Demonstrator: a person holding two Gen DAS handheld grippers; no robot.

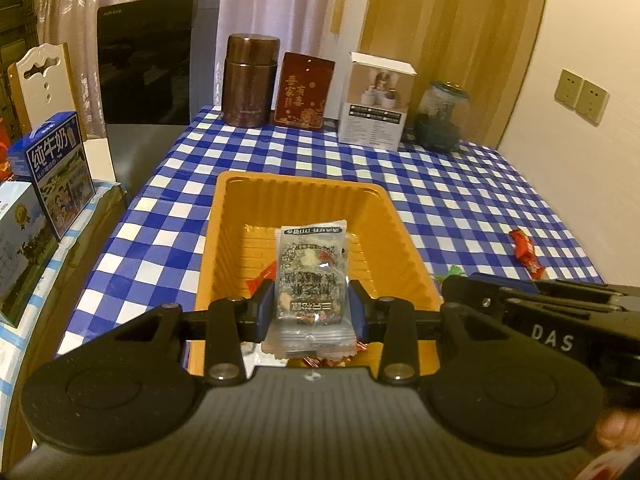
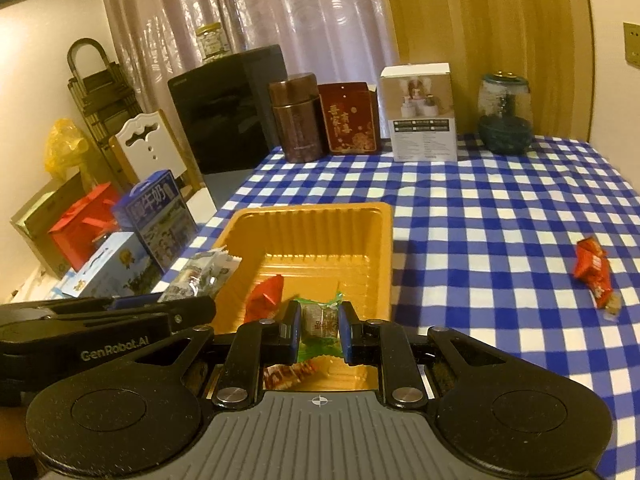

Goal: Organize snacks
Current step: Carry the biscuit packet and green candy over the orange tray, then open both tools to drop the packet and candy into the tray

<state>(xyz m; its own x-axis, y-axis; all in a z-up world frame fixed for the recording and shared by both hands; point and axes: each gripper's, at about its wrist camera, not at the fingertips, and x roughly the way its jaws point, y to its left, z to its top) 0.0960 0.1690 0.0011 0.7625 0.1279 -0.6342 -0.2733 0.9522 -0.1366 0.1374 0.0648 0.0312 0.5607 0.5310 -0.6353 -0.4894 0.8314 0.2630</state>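
A yellow plastic tray sits on the blue checked tablecloth. My left gripper is shut on a clear and grey snack packet and holds it above the tray's near end. My right gripper is shut on a small green-wrapped snack, also over the near end of the tray. A red-wrapped snack lies inside the tray, and another red and gold wrapper shows under the right gripper. A red snack lies on the cloth to the right of the tray.
At the table's far edge stand a brown canister, a dark red box, a white carton and a glass jar. Milk cartons stand on a low surface left of the table. A wall lies to the right.
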